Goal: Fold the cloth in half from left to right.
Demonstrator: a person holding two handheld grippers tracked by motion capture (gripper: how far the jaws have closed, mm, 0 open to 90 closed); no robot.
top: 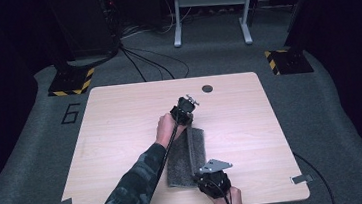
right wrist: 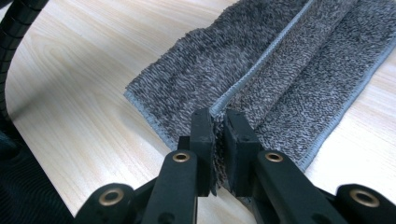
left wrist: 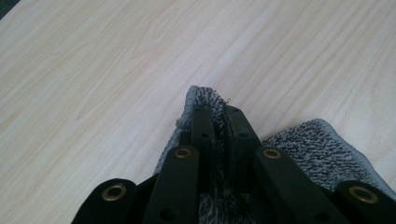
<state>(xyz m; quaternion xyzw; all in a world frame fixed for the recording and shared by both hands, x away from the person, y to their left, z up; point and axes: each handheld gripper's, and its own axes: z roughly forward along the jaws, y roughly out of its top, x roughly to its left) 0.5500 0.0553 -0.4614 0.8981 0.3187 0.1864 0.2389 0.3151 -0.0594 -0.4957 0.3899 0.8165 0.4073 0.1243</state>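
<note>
A grey towel (top: 182,157) lies folded lengthwise near the table's front middle. My left gripper (top: 188,115) is shut on the towel's far corner. In the left gripper view the towel corner (left wrist: 205,98) sticks out between the two closed jaws of my left gripper (left wrist: 219,112). My right gripper (top: 203,176) is shut on the towel's near corner at the front edge. In the right gripper view the grey towel (right wrist: 280,74) stretches away with its stitched hem running from the tips of my right gripper (right wrist: 218,115).
The pale wooden table (top: 120,123) has a dark round hole (top: 207,88) near its far edge. Cables (top: 150,60) and a metal frame (top: 210,8) stand on the grey floor beyond. A camouflage sleeve (top: 132,187) reaches in from the bottom.
</note>
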